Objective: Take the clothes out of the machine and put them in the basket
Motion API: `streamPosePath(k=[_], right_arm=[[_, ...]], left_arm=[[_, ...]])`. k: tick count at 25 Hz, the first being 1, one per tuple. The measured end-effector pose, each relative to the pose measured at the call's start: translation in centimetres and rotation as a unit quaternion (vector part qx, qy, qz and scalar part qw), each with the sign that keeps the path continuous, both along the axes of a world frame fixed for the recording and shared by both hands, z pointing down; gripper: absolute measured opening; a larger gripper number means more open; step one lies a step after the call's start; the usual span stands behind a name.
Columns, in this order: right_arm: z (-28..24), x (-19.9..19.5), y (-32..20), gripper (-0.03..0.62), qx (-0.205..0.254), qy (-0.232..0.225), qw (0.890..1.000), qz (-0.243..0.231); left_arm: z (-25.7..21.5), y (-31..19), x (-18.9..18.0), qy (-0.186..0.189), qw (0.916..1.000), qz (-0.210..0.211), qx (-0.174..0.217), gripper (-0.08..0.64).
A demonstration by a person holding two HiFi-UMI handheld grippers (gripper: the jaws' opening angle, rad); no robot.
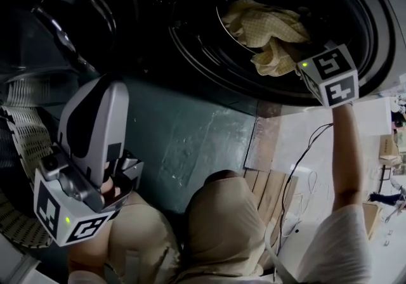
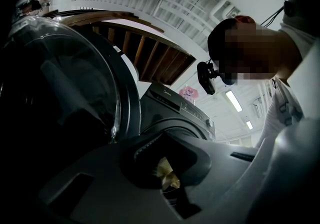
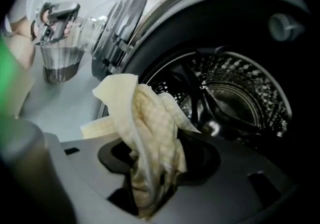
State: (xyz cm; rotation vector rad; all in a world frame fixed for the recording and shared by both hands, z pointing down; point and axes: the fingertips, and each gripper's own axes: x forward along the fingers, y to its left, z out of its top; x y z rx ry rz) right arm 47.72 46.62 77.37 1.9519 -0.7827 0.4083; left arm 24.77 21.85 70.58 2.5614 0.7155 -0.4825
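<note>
A pale yellow checked cloth (image 1: 266, 32) hangs bunched in the mouth of the dark washing machine (image 1: 209, 54). My right gripper (image 1: 299, 66) is shut on its lower right end, just at the drum's rim. In the right gripper view the cloth (image 3: 150, 123) rises out of the right gripper (image 3: 155, 188) in front of the perforated drum (image 3: 235, 98), which otherwise looks bare. My left gripper (image 1: 124, 165) is held low at the left, away from the machine, tilted upward. In the left gripper view the left gripper (image 2: 167, 178) shows only a dark slot, and its jaw state is unclear.
The round glass door (image 1: 70, 10) stands swung open at the left. A white slatted basket (image 1: 25, 143) sits on the floor below it, beside my left hand. My knees (image 1: 222, 225) are bent in front of the machine. Cables trail over the floor at right.
</note>
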Motion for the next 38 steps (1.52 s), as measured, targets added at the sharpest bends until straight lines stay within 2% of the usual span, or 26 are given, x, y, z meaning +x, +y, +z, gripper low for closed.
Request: streamPosePath(k=[5,9,12,16,20,24,30,38], right_arm=[[-2.1,-0.8,0.4,0.229,0.024,0.021,0.999,0.004],[-0.5,-0.9,0.0,0.229,0.019,0.014,1.0,0.004],[0.2,-0.9,-0.1,0.229,0.031,0.009,0.999,0.004],[0.6,-1.4,-0.7,0.229,0.028,-0.007,1.0,0.002],[-1.5,-3.5,-2.8,0.229,0.038,-0.025,0.999,-0.026],[-4.8,-7.6,-5.3,0.229,0.038,-0.054,0.997,-0.042],[-10.6,-11.3,-7.9,0.227,0.07,-0.099,0.992,-0.045],[-18.4,-15.6,-12.4,0.227,0.08,-0.151,0.983,-0.06]], left_arm=[[0.0,-0.5,-0.1,0.002,1.0,-0.004,0.0,0.014],[0.2,-0.2,0.0,0.001,1.0,0.0,0.001,0.014],[0.5,0.2,0.3,-0.001,1.0,0.006,0.007,0.014],[1.4,0.5,0.8,-0.032,0.9994,0.013,-0.003,0.014],[0.9,0.4,-0.2,-0.075,0.9967,-0.014,-0.027,0.014],[-1.6,-0.4,-4.1,-0.11,0.9921,-0.061,-0.003,0.014],[-8.9,-2.6,-6.7,-0.157,0.9818,-0.106,-0.015,0.014],[-19.5,-6.8,-9.4,-0.164,0.973,-0.161,-0.02,0.014]])
